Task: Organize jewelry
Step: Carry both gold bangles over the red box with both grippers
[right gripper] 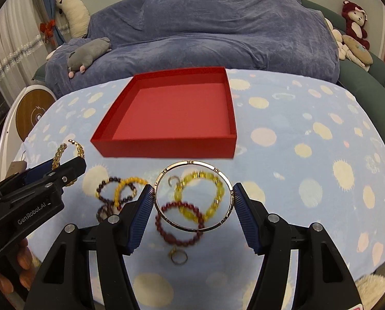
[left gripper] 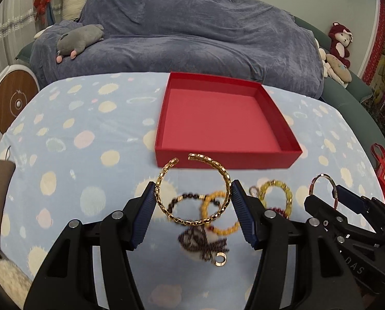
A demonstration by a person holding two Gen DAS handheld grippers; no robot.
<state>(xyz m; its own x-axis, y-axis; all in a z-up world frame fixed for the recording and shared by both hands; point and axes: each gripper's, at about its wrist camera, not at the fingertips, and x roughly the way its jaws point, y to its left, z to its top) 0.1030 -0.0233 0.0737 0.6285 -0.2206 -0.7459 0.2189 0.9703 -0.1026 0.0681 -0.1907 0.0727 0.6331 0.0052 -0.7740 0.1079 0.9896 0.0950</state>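
A sofa [left gripper: 192,33] under a blue-grey throw fills the back of the room, with a grey plush toy [left gripper: 80,38] lying on its left end and a red plush toy [left gripper: 340,40] propped at its right. In front of it is a table spread with a pale blue cloth [left gripper: 76,134] dotted with cream and pink spots. A shallow red box [left gripper: 226,121] stands open on the cloth, nothing inside it. Near its front wall lie loose beaded bracelets [right gripper: 200,196], yellow and dark red, and a small ring [right gripper: 179,257]. The left gripper [left gripper: 193,196] is clamped on an open gold chain bangle [left gripper: 192,188], held clear of the cloth just before the box. The right gripper [right gripper: 193,197] grips a thin round bangle [right gripper: 193,196] by its sides, above the bracelets.
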